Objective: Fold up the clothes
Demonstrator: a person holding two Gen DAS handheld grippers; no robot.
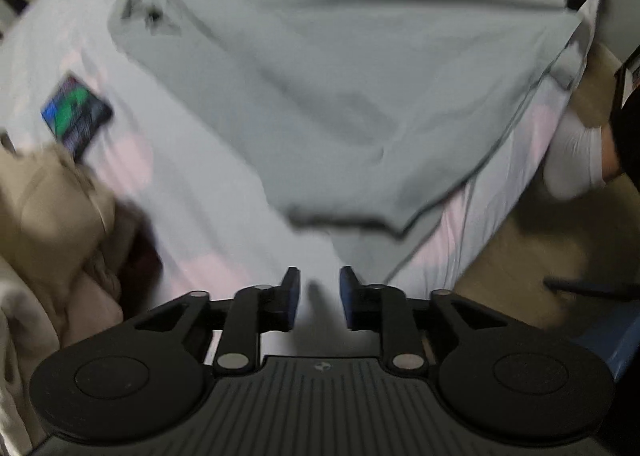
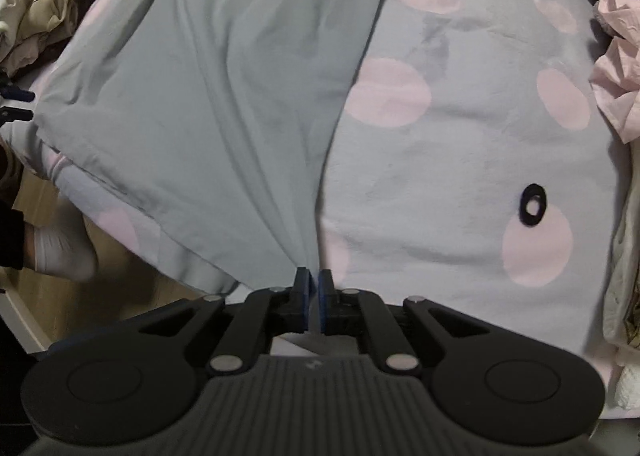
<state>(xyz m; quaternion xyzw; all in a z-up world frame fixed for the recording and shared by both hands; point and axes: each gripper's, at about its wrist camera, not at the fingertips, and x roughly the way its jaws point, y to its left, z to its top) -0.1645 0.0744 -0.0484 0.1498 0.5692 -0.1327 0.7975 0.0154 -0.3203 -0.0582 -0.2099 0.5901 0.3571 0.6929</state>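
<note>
Right claw (image 2: pixel 313 288) pinching corner of grey garment (image 2: pixel 208 96); cloth fans ahead-left over bed (image 2: pixel 460 136). Left claw (image 1: pixel 319 292) spread, hem just ahead.

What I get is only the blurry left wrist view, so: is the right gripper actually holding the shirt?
Observer: Yes. The right gripper is shut on a bunched edge of the grey shirt.
Operator: Anything loose on the bed there?
Observer: A black ring lies on the dotted bedspread, apart from the shirt, to its right.
Operator: More laundry?
Observer: A crumpled pink garment sits at the right edge.
</note>
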